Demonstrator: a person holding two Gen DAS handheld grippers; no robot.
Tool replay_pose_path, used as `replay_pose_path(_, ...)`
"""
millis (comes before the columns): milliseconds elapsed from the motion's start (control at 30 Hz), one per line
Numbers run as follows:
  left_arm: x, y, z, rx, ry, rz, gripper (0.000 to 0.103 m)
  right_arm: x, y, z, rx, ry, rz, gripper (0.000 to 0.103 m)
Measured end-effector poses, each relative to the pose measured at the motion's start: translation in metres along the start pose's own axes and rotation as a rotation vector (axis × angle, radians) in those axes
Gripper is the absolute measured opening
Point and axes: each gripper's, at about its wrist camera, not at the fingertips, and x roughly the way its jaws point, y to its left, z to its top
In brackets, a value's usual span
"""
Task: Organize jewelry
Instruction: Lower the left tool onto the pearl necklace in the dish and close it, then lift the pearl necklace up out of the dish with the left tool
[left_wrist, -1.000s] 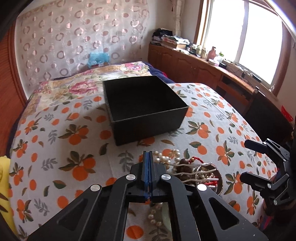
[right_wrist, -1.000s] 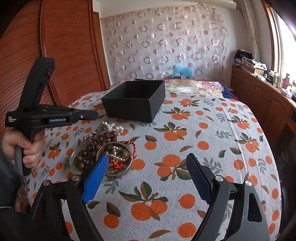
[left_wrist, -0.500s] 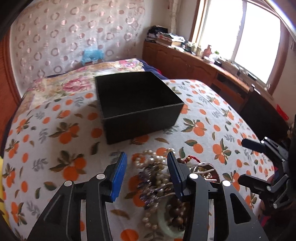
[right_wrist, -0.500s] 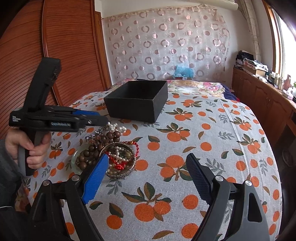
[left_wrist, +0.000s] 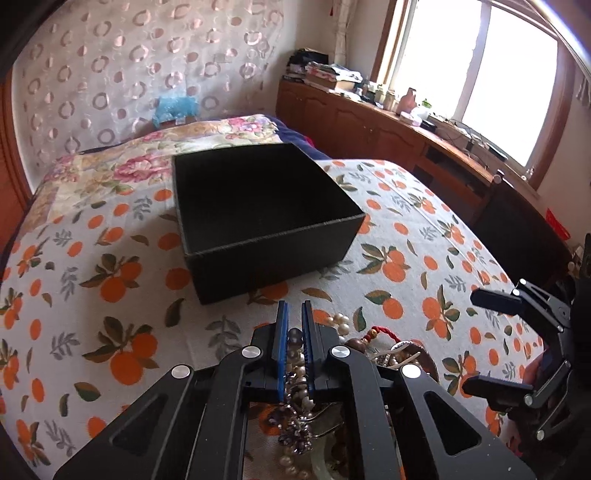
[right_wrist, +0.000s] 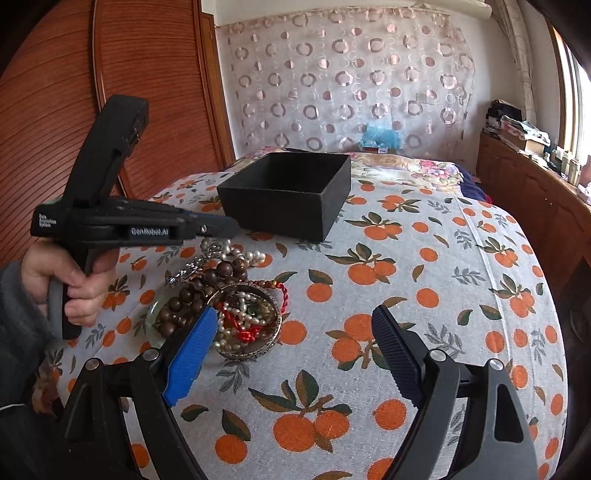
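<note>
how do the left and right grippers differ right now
The left gripper has its jaws nearly closed on a beaded strand from the jewelry pile; the right gripper is wide open, holding nothing. The left is over the pile, the right beside it, above the tablecloth. Both are black with blue pads.

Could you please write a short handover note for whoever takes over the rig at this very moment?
Left gripper: nearly shut on a beaded strand above the jewelry pile.
Right gripper: open, holding nothing, above the orange-print cloth beside the pile.
Black box: beyond the pile, open; nothing visible inside.
Done: strand gripped.
Left: carry it to the box, then the remaining pieces, including the bangle and brown beads.
</note>
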Motion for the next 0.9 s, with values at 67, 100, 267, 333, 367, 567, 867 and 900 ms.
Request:
replay_pose_path(67,-0.007,0.002,0.001,-0.010,-0.014,0.010,0.006,0.000,0.001,-0.001,-0.005,0.004,0.000,0.087)
replay_pose_path(100,-0.012,0.003,0.002,-0.014,-0.027,0.014,0.006,0.000,0.000,-0.001,-0.006,0.005,0.001,0.087)
replay_pose_path(267,-0.043,0.004,0.011,-0.020,-0.102,0.028,0.006,0.002,0.000,0.002,-0.011,0.010,0.004,0.087)
replay_pose_path(333,-0.055,0.004,0.015,-0.020,-0.127,0.032,0.006,0.003,0.000,0.003,-0.017,0.013,0.012,0.087)
replay_pose_path(367,-0.061,0.002,0.017,-0.018,-0.143,0.033,0.006,0.003,0.001,0.004,-0.020,0.016,0.019,0.086)
replay_pose_path(567,-0.091,-0.005,0.028,-0.003,-0.217,0.038,0.006,0.008,0.007,0.006,-0.038,0.028,0.039,0.083)
replay_pose_path(867,-0.124,-0.014,0.050,0.014,-0.298,0.048,0.000,0.009,0.016,0.009,-0.058,0.031,0.050,0.083)
replay_pose_path(900,-0.129,-0.015,0.054,0.016,-0.315,0.048,0.000,0.009,0.016,0.009,-0.058,0.030,0.051,0.083)
